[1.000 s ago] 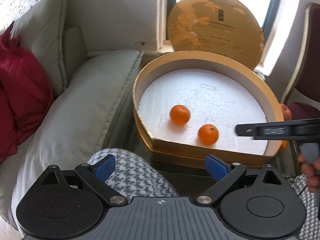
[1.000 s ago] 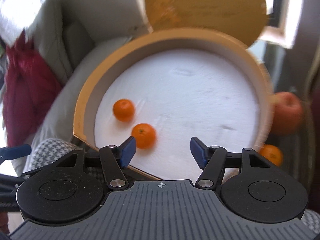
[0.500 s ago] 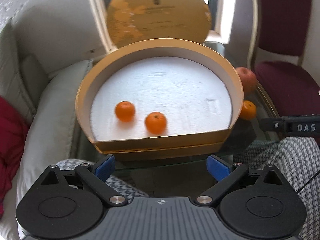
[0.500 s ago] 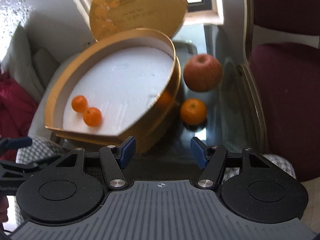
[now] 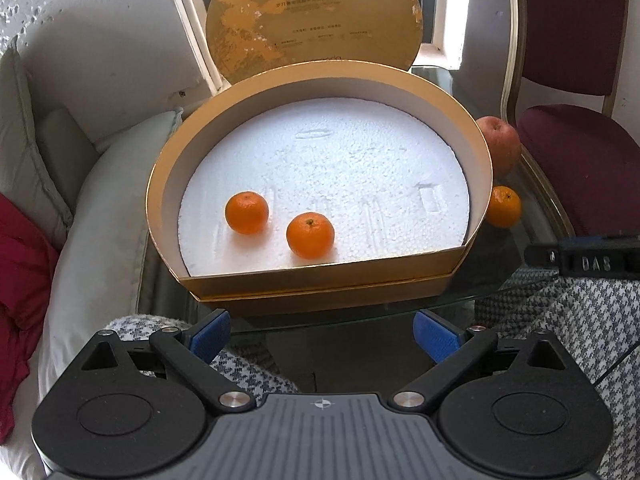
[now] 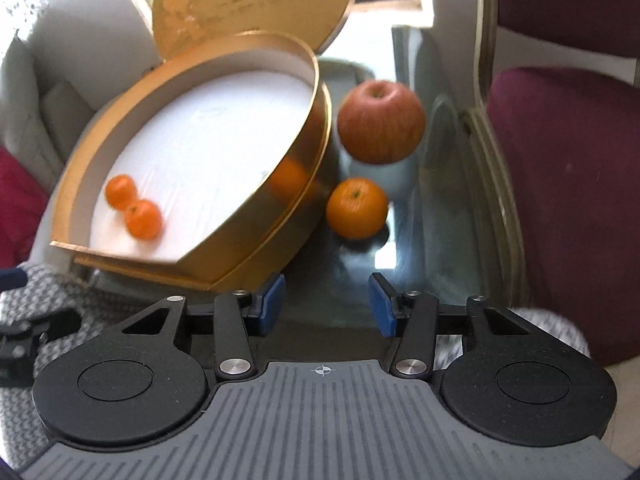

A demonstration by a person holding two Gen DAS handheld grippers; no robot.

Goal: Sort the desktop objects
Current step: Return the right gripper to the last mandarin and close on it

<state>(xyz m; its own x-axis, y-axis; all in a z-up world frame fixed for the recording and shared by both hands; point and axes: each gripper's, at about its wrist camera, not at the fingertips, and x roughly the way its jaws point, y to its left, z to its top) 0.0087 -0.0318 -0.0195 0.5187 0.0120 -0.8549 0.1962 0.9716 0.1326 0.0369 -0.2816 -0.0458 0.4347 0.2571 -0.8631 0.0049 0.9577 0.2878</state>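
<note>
A gold round box [image 5: 320, 276] [image 6: 288, 184] with a white foam floor stands on a glass table. Two mandarins [image 5: 246, 212] [image 5: 310, 235] lie inside it near the front left; the right wrist view shows them too [image 6: 121, 191] [image 6: 143, 219]. Outside the box on its right side rest a third mandarin [image 6: 356, 208] [image 5: 505, 206] and a red apple [image 6: 381, 122] [image 5: 500, 144]. My left gripper [image 5: 322, 336] is open and empty, just short of the box's front wall. My right gripper [image 6: 326, 306] is open and empty, a little short of the loose mandarin; its side shows as a black bar [image 5: 584, 262].
The box's gold lid [image 5: 314, 20] leans upright behind it against the window. A dark red chair [image 6: 560, 160] stands right of the glass table [image 6: 436, 216]. A pale sofa cushion [image 5: 100, 220] and a red pillow [image 5: 20, 280] are to the left. Houndstooth-clad legs [image 5: 560, 320] sit below the grippers.
The right gripper has swung from over the box's inside to the right and then closer to the loose mandarin and apple. The left view has panned right, centring on the box.
</note>
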